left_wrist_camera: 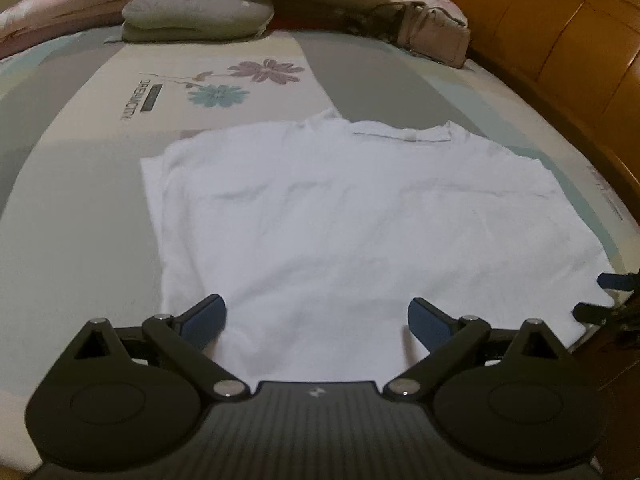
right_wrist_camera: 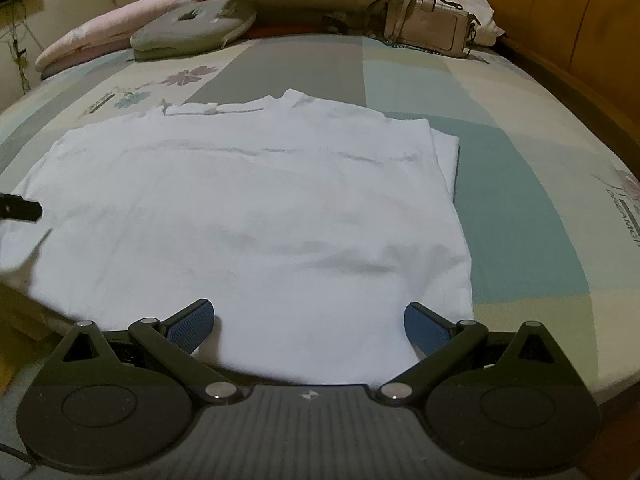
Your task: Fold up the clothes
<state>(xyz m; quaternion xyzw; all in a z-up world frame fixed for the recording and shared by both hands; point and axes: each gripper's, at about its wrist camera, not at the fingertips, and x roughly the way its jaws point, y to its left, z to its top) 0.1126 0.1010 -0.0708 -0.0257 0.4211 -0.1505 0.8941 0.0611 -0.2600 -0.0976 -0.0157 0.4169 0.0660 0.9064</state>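
White cotton T-shirt lies flat on the patterned bed sheet, collar away, sleeves apparently tucked in. Left gripper and right gripper hang over the near hem, jaws spread wide, holding nothing; likely lined up to pinch the hem. Beige handbag by the pillows: contents unseen.
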